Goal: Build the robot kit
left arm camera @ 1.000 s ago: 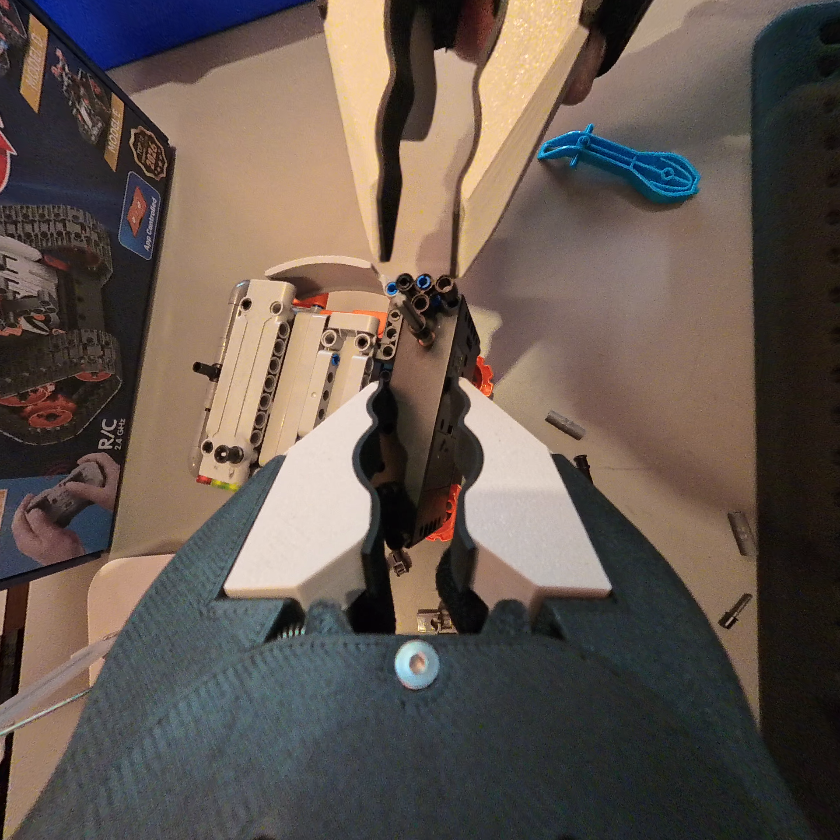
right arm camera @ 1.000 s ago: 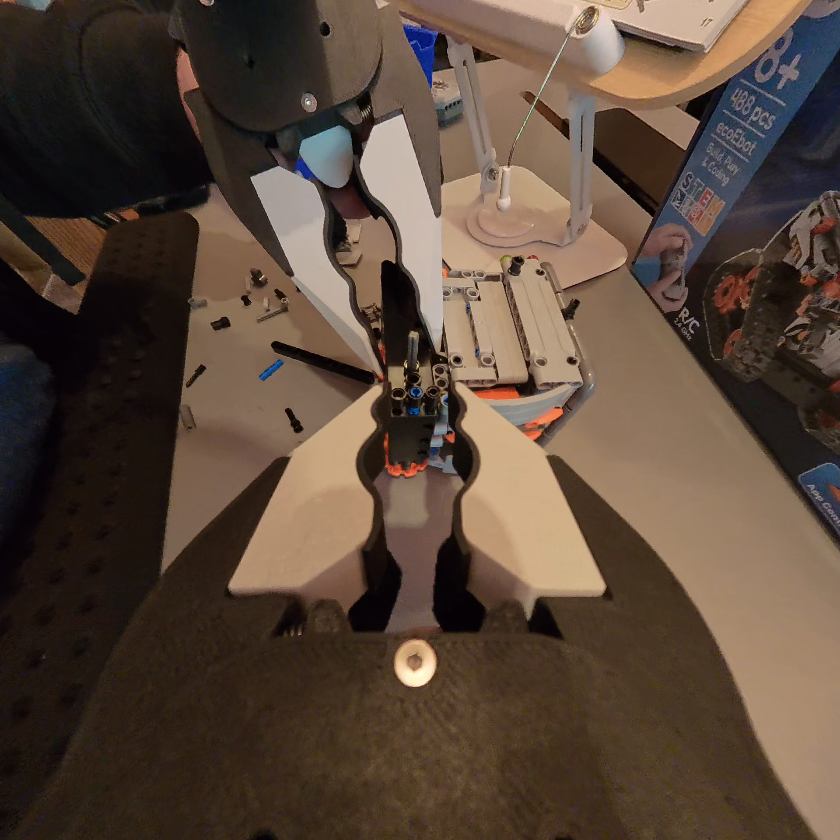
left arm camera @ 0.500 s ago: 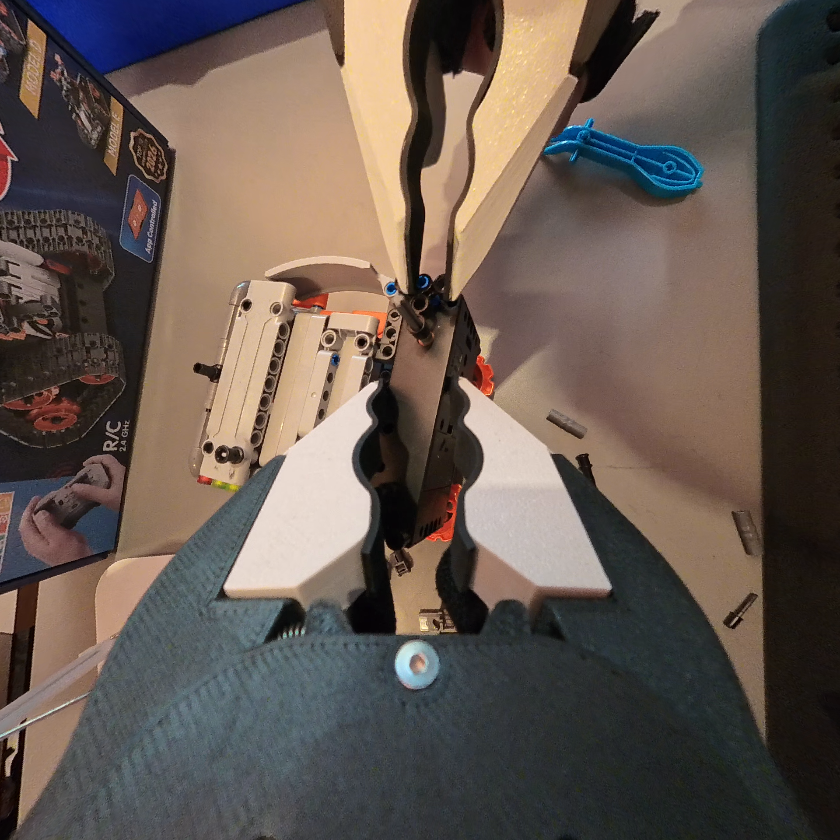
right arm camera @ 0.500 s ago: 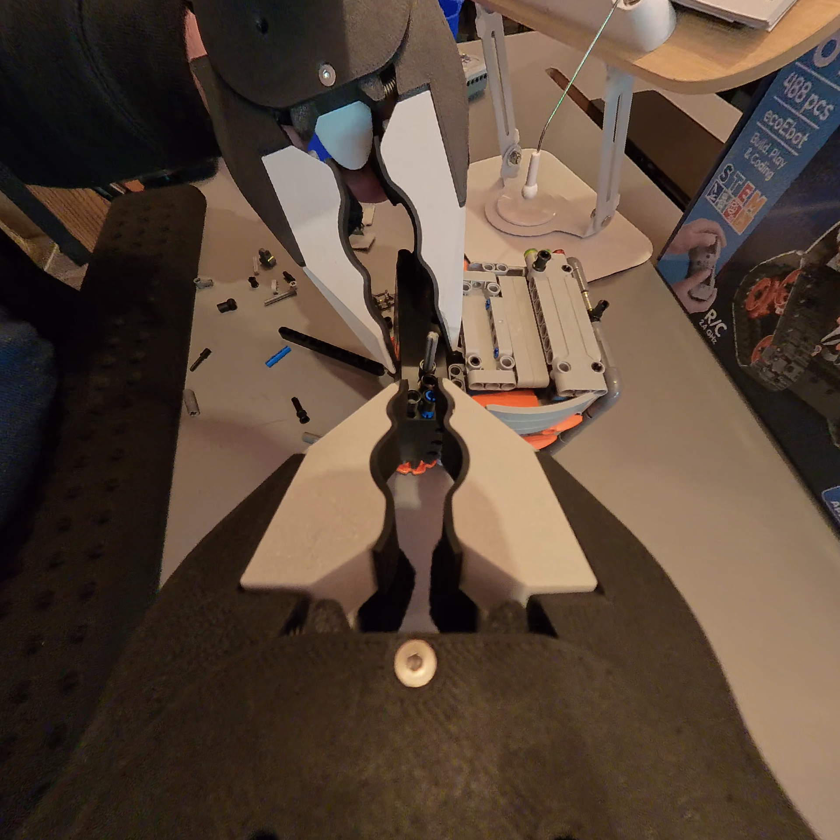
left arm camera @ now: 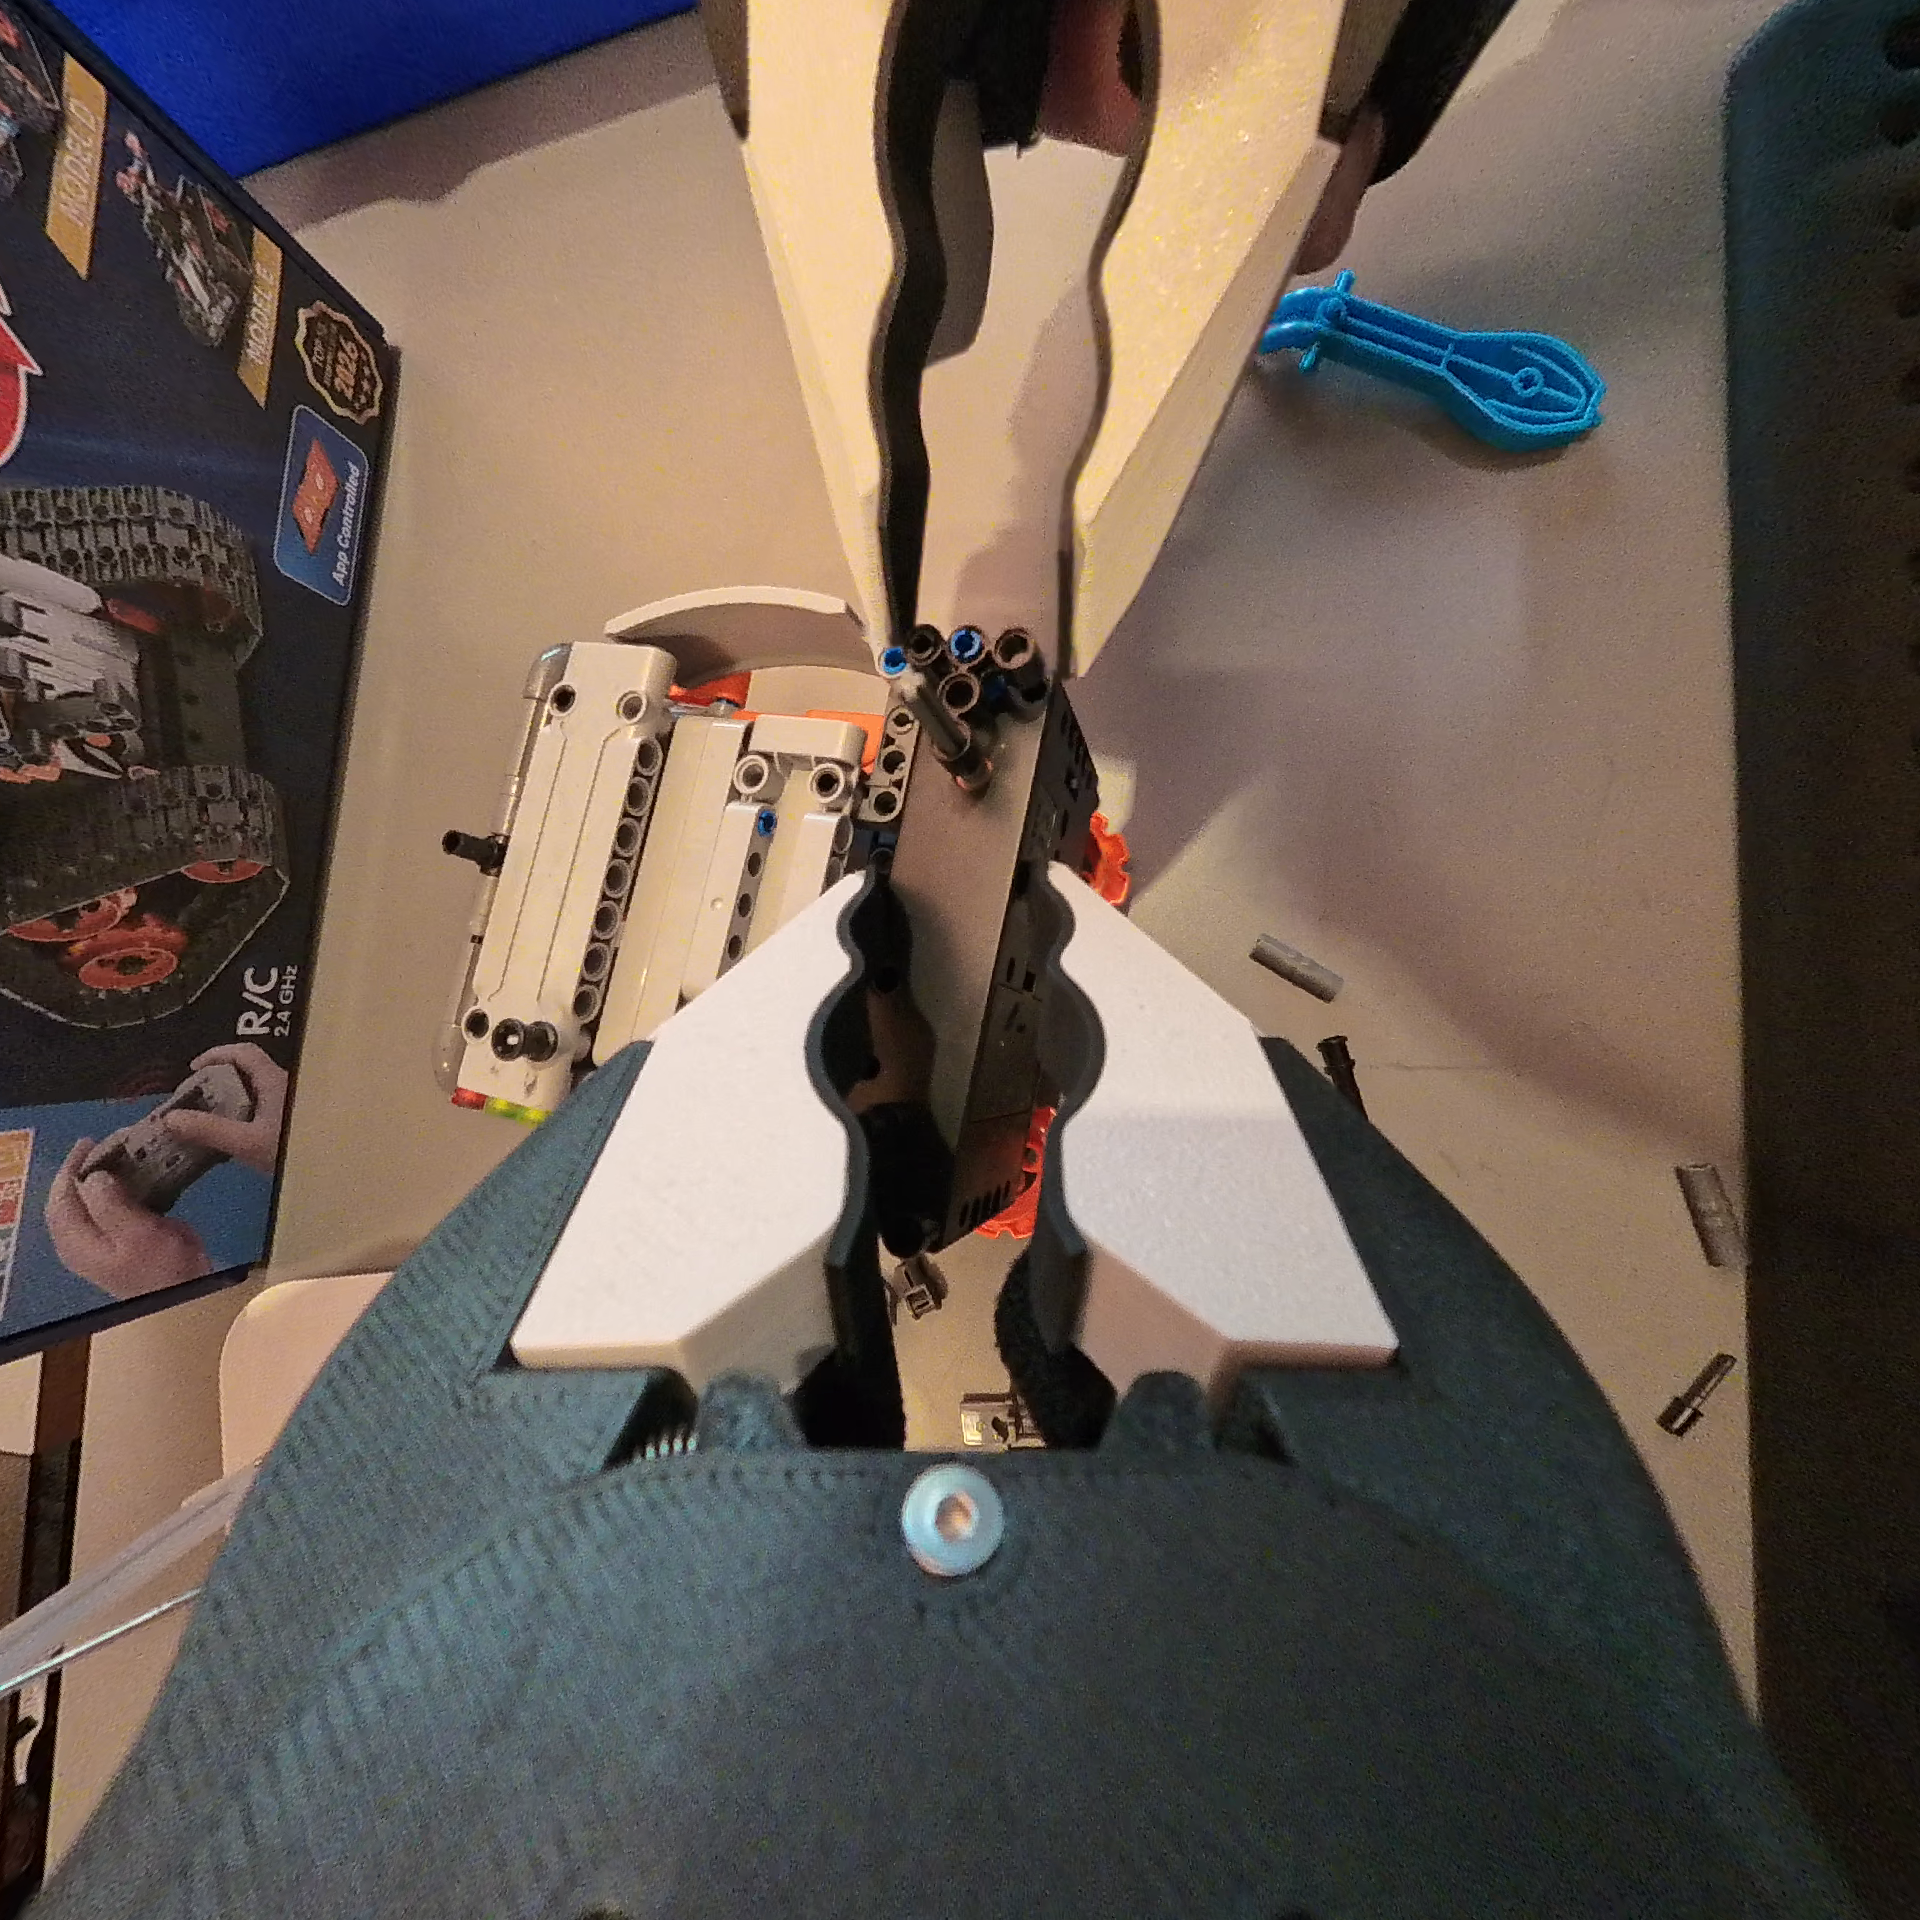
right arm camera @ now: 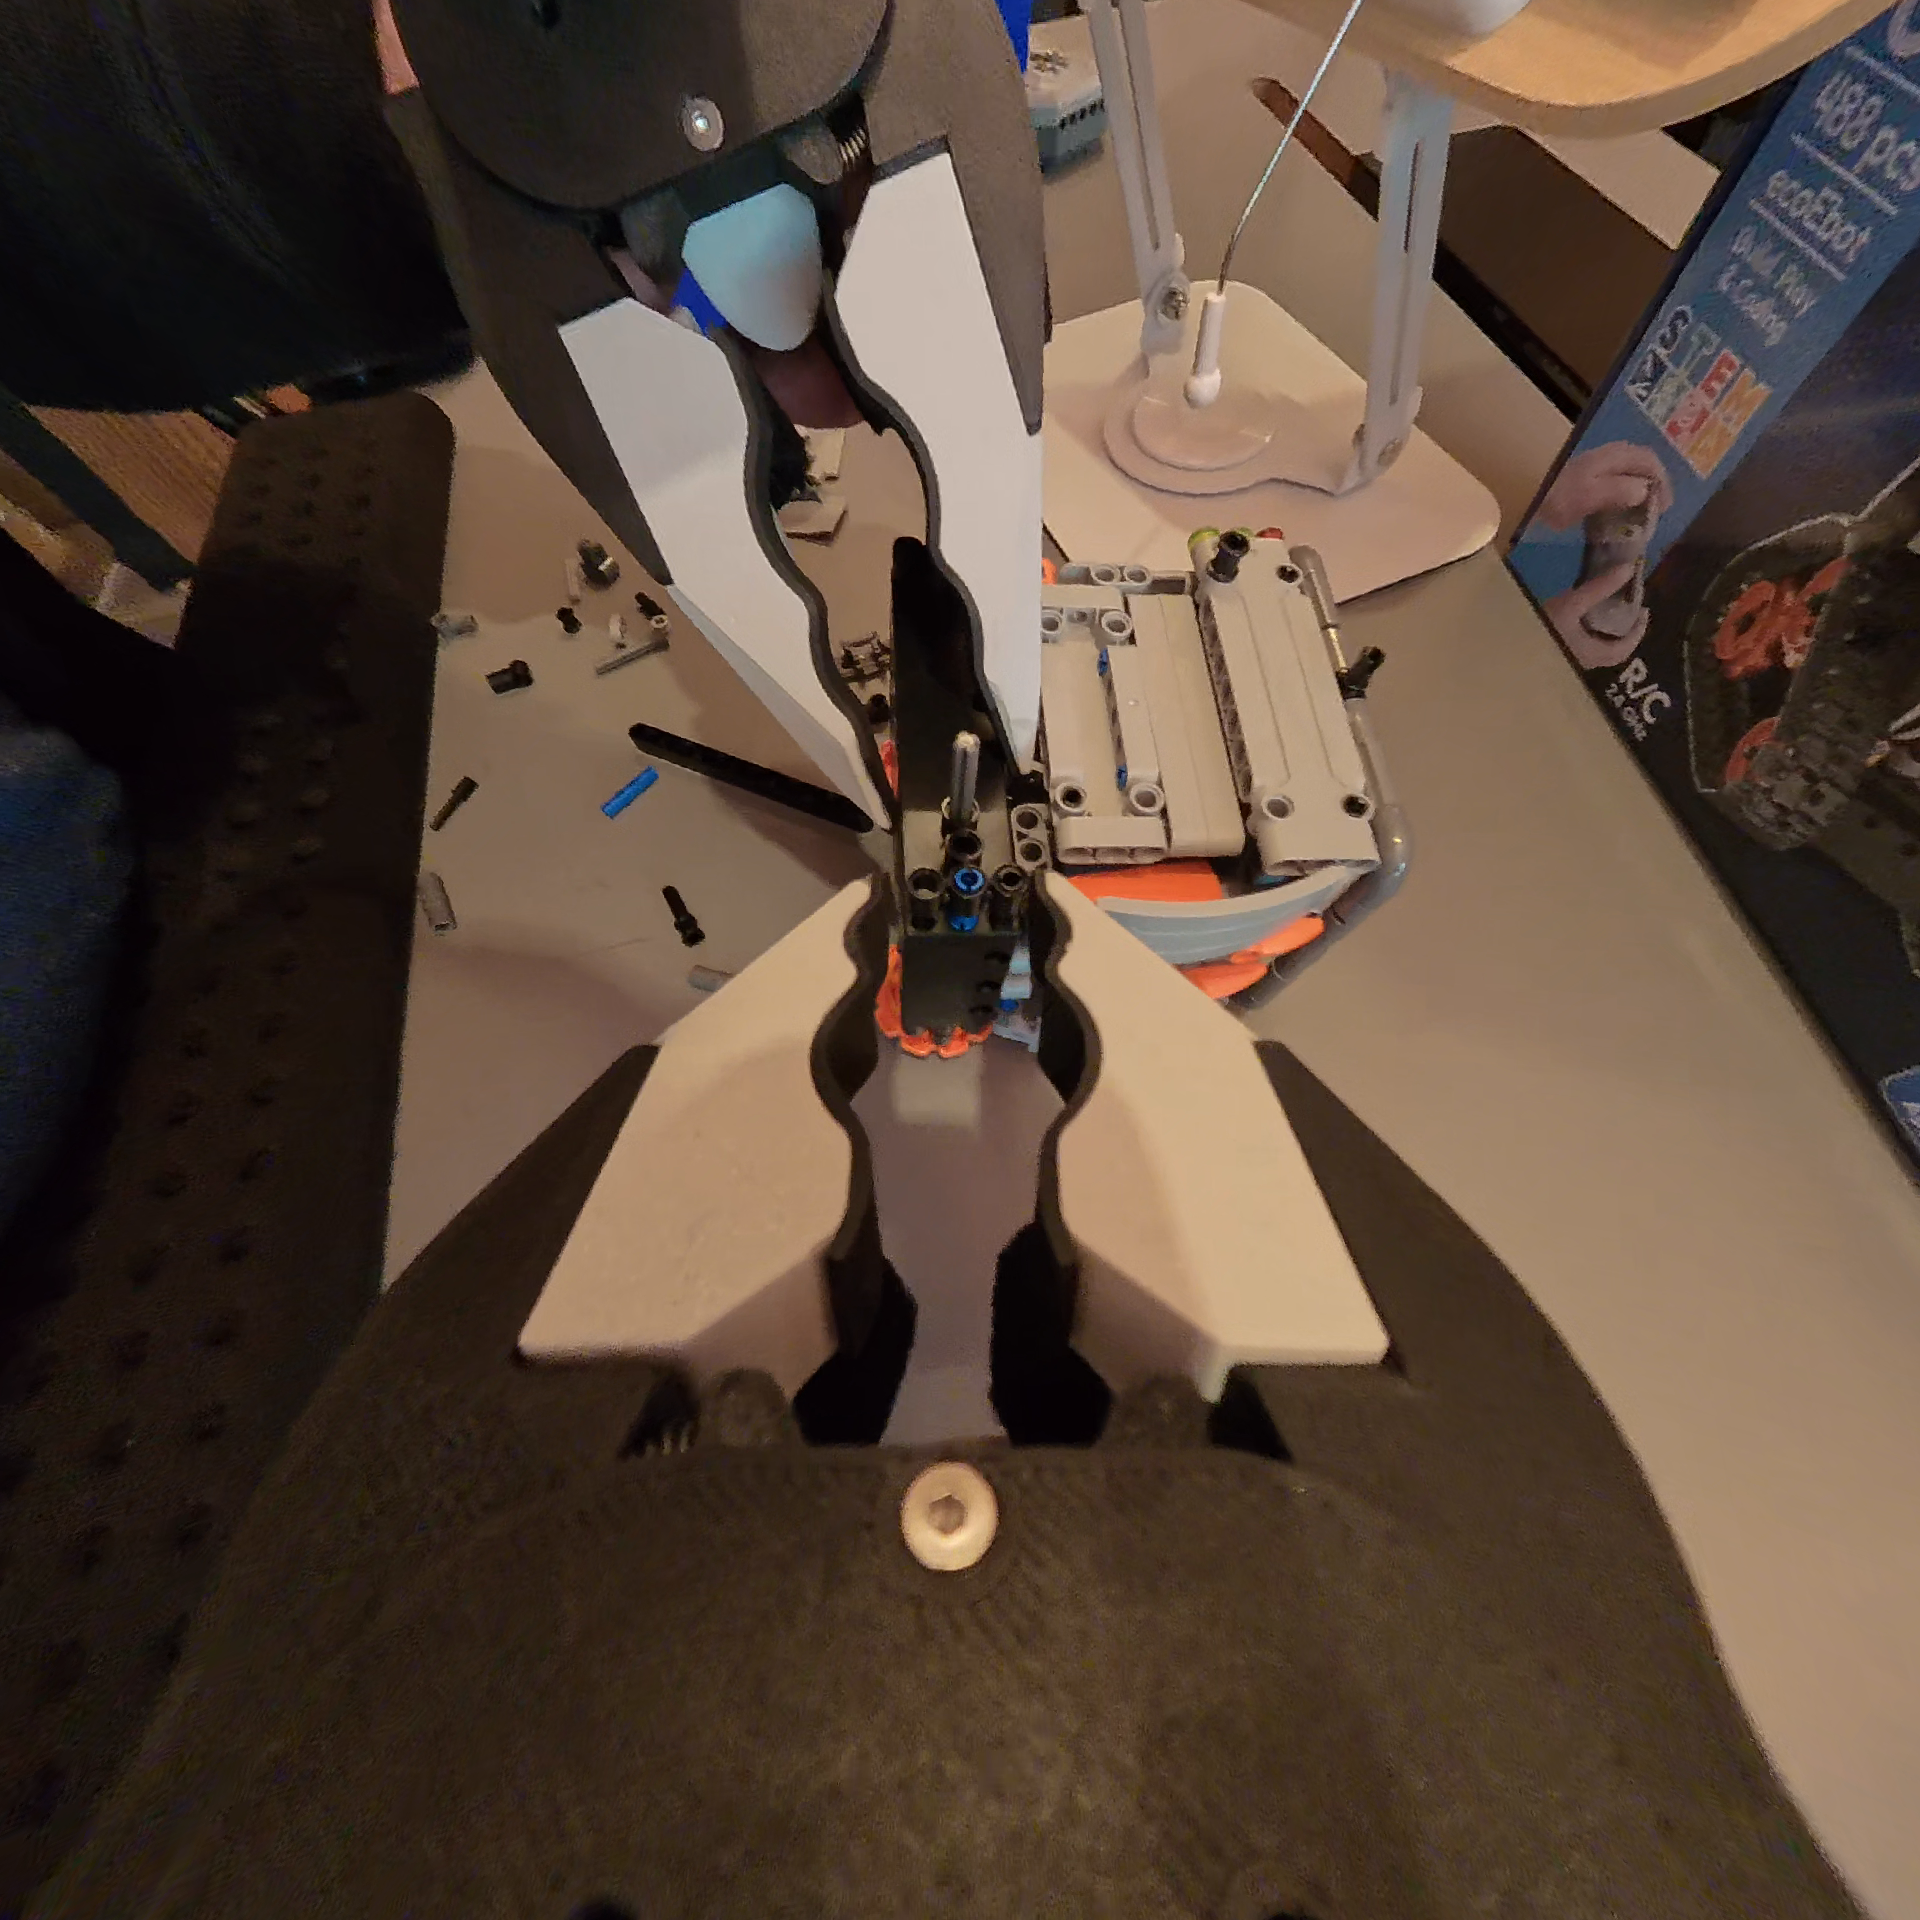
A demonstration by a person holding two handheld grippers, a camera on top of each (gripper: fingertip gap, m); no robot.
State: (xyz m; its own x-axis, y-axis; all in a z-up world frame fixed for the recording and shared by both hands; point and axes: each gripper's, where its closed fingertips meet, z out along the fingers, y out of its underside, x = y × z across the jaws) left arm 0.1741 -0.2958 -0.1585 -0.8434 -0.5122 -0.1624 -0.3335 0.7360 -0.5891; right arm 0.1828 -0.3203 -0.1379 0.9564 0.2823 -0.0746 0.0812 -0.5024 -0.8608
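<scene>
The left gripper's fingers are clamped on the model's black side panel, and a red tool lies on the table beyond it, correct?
No, the tool is blue, not red; the left wrist view shows it. The left gripper is clamped on the black side panel.

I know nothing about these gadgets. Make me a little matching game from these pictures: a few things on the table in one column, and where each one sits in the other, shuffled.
Things:
1. blue plastic tool
2. black panel
3. toy box
4. white stand base

Places:
A. clamped in the left gripper
B. alone on the table, near the dark perforated mat
C. beyond the grey brick model in the right wrist view
D. standing at the table edge beside the grey brick model

Pairs: 1-B, 2-A, 3-D, 4-C
</scene>
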